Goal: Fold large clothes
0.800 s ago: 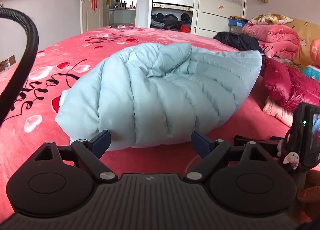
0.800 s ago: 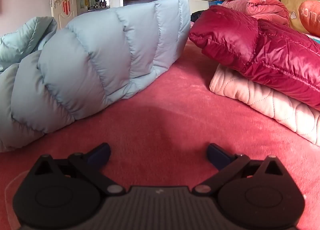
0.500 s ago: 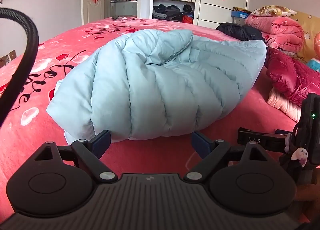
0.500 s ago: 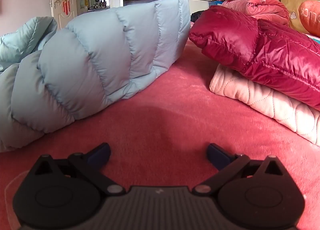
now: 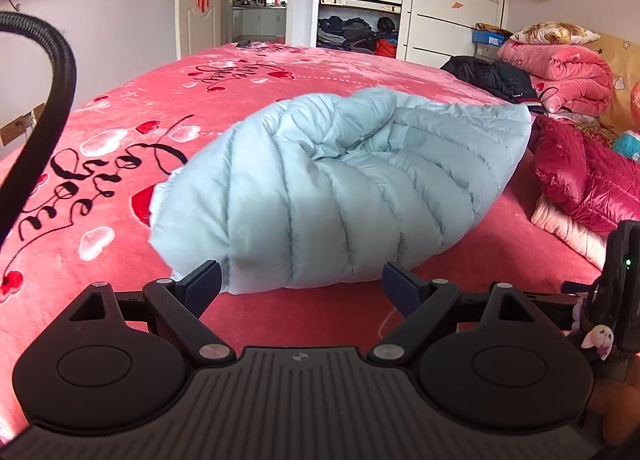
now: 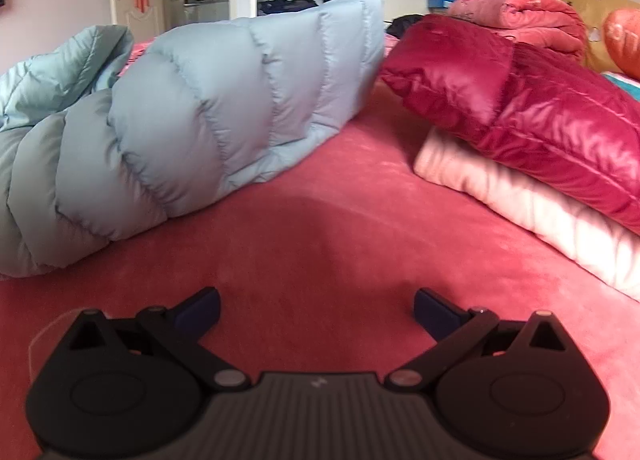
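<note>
On the red bed (image 5: pixel 120 108), a puffy, quilted pale blue down jacket (image 5: pixel 344 196) lies bunched into a folded mound, with the left gripper (image 5: pixel 301 285) just before it, the right gripper (image 6: pixel 317 310) to its right, fingers wide, holding nothing.

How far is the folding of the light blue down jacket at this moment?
Done: the light blue down jacket lies bunched into a thick bundle on the red bedspread, beside the folded crimson jacket. In hand: nothing; the left gripper and right gripper are open. Left: perhaps tidying the loose flap and stacking it.
</note>
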A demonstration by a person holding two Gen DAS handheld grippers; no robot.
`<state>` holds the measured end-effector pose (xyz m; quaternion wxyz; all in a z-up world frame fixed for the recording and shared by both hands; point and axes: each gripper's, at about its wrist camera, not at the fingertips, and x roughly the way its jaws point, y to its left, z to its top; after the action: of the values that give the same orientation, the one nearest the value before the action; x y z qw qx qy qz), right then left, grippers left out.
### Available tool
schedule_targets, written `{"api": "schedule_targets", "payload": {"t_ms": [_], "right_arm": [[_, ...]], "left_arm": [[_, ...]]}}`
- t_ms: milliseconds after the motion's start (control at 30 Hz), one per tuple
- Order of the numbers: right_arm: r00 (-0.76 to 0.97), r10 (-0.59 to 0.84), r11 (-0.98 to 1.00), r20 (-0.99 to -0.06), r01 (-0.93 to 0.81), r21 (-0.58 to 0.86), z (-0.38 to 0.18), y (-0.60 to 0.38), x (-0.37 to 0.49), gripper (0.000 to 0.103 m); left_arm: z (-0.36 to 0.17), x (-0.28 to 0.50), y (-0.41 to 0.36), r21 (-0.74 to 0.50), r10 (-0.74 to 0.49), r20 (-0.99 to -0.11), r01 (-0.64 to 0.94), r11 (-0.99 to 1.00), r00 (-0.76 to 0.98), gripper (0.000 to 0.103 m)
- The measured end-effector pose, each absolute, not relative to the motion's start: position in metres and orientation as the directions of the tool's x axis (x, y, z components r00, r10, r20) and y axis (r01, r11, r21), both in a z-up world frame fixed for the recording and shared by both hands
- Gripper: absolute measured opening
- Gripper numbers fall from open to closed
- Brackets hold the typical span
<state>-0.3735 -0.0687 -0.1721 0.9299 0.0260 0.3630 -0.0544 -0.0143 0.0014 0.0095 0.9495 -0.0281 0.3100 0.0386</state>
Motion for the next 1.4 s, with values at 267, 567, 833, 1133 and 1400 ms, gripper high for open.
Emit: {"api": "schedule_targets", "payload": {"t_ms": [267, 567, 833, 1133, 1400], "right_arm": [[0.784, -0.136, 0.988, -0.606, 0.151, -0.028, -0.124, -0.074, -0.412, 0.102], [0.839, -0.155, 0.981, -0.522, 0.193, 0.019, -0.052, -0.075, -0.441, 0.102], [0.871, -0.155, 0.981, -0.466, 0.192, 0.034, -0.001, -0.066, -0.471, 0.102], [0.915, -0.135, 0.987, -0.38, 0.16, 0.034, 0.044, -0.047, -0.499, 0.102], [0.936, -0.11, 0.991, -0.334, 0.13, 0.037, 0.068, -0.034, -0.514, 0.102]], "left_arm": [[0.021, -0.029, 0.012, -0.036, 0.069, -0.573, -0.109, 0.993, 0.817, 0.103], [0.037, -0.04, 0.021, -0.039, 0.086, -0.535, -0.127, 0.991, 0.841, 0.103], [0.055, -0.055, 0.026, -0.074, 0.066, -0.462, -0.113, 0.991, 0.885, 0.103], [0.065, -0.072, 0.025, -0.08, 0.066, -0.386, -0.104, 0.991, 0.92, 0.103], [0.067, -0.088, 0.03, -0.075, 0.066, -0.341, -0.097, 0.992, 0.938, 0.103]]}}
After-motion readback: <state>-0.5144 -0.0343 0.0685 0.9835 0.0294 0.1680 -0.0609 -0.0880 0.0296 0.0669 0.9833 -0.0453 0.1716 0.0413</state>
